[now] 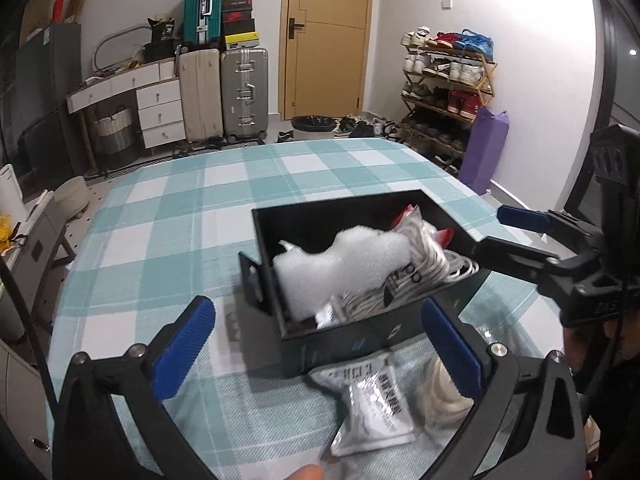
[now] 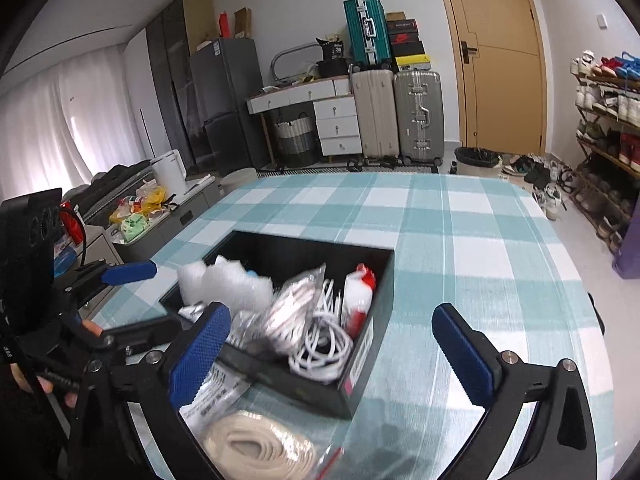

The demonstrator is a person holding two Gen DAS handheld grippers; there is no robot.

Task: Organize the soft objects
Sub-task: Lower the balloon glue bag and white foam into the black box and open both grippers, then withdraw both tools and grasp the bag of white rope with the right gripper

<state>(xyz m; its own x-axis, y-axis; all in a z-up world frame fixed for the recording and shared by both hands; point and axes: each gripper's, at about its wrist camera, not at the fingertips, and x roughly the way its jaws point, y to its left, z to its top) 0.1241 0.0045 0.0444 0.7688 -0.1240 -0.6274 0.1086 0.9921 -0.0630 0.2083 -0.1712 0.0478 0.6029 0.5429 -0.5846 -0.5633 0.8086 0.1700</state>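
Note:
A black box (image 1: 360, 340) (image 2: 384, 280) sits on the checked table. Inside lie a white foam piece (image 1: 340, 268) (image 2: 224, 280), bagged white cables (image 1: 420, 268) (image 2: 316, 340) and a red-and-white packet (image 2: 358, 300). In front of the box lie a grey-white pouch (image 1: 372, 404) (image 2: 216, 392) and a bagged coil of cream rope (image 1: 440, 392) (image 2: 260, 444). My left gripper (image 1: 316, 344) is open and empty, over the pouch and the box's near wall. My right gripper (image 2: 332, 352) is open and empty, over the box's near corner. It also shows in the left wrist view (image 1: 504, 236).
The table with a teal checked cloth (image 1: 200, 220) (image 2: 480, 260) stretches beyond the box. Suitcases (image 1: 224, 92), a drawer unit (image 1: 160, 112), a door (image 1: 324, 36), a shoe rack (image 1: 444, 92) and a bin (image 2: 476, 160) stand behind. A low cabinet with clutter (image 2: 152, 208) is at left.

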